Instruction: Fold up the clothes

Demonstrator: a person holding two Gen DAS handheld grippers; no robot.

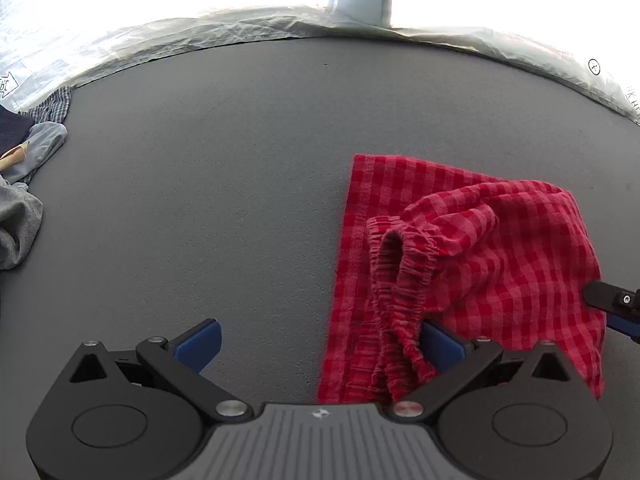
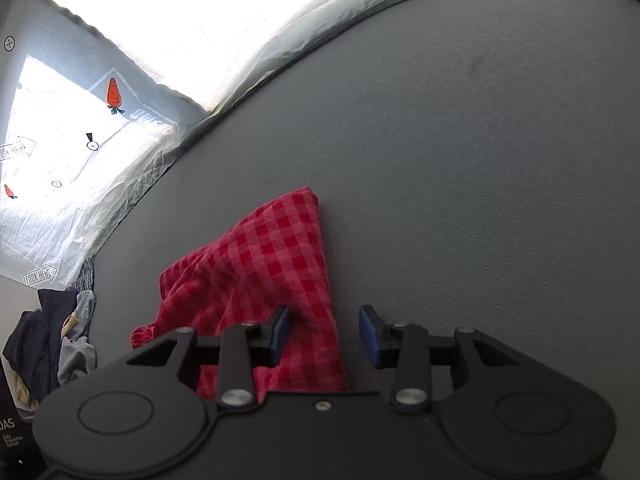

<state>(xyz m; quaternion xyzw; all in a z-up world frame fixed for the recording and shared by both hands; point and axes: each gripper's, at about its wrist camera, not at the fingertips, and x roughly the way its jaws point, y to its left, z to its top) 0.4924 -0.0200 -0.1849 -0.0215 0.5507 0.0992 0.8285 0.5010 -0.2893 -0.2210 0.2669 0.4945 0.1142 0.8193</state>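
Note:
Red checked shorts [image 1: 472,248] with a gathered elastic waistband [image 1: 404,264] lie crumpled and partly folded over on the grey tabletop [image 1: 220,152]. My left gripper [image 1: 320,344] stands wide open just left of the shorts. Its right blue pad [image 1: 442,344] is tucked against the waistband fold, and its left pad is over bare table. In the right wrist view the shorts [image 2: 260,264] lie beneath my right gripper [image 2: 326,334], which is open. Its left pad [image 2: 280,330] is over the cloth and its right pad is over the table. A black finger of the right gripper [image 1: 608,300] shows at the shorts' right edge.
A pile of other clothes, grey, dark blue and checked, sits at the table's left edge [image 1: 20,216] [image 2: 52,340]. A crinkled white sheet [image 1: 160,40] printed with arrows and carrots lies beyond the far edge. Wide bare grey surface stretches left of the shorts.

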